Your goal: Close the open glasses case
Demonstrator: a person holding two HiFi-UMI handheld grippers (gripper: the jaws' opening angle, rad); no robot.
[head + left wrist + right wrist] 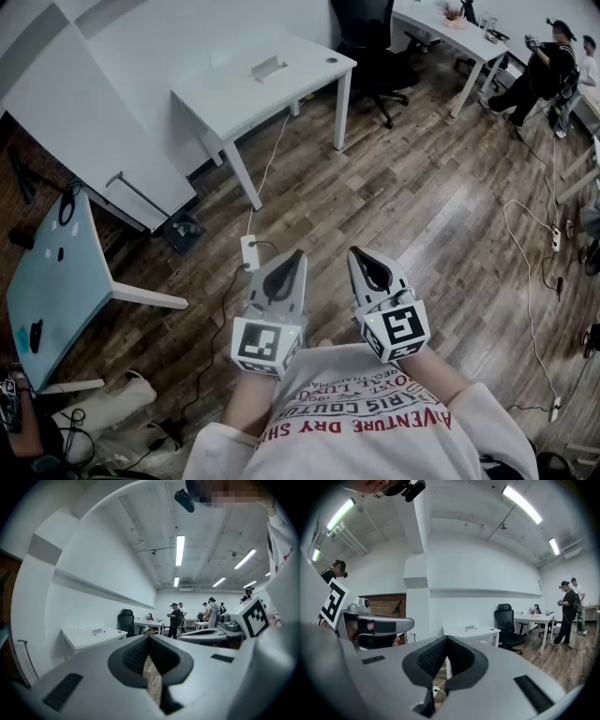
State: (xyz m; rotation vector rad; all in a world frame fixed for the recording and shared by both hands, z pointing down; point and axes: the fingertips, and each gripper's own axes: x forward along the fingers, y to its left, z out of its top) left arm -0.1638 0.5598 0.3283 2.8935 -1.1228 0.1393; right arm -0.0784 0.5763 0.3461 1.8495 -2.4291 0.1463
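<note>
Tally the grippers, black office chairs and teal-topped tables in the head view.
Grippers: 2, the left gripper and the right gripper
Black office chairs: 1
Teal-topped tables: 1
Total: 4

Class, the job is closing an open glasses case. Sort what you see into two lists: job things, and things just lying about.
Job things: left gripper, shut, empty; right gripper, shut, empty; small pale object on the white desk, possibly the case, too small to tell.
Lying about: power strip on the floor; black chair; bluish table.
</note>
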